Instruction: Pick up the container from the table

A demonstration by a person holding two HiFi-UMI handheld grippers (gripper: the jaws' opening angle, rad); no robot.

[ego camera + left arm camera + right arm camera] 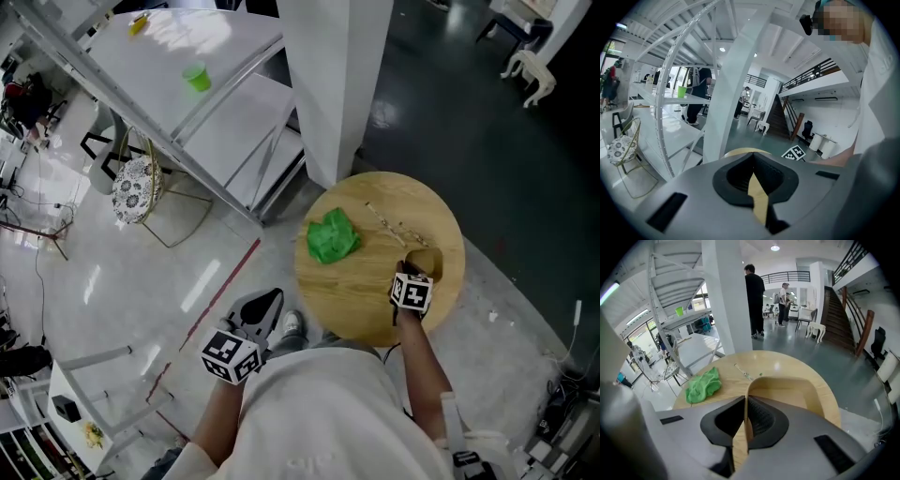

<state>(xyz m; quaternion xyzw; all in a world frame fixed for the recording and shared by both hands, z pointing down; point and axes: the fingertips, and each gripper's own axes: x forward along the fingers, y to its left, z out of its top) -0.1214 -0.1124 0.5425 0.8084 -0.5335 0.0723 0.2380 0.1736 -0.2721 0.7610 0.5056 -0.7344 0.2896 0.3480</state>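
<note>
No readable text, brand, number or sign in any view. Only black-and-white square marker patterns on the left cube (231, 357) and right cube (411, 292); no letters.

In the head view my right gripper (412, 272) covers most of the container (427, 260). Only a curve of its rim shows past it. In the right gripper view its near wall slips out of sight between my fingers (762, 418). The thin bits (389, 223) on the tabletop (356, 291) are too small to tell. My arm (424, 361) hides part of the tabletop's lower edge.
</note>
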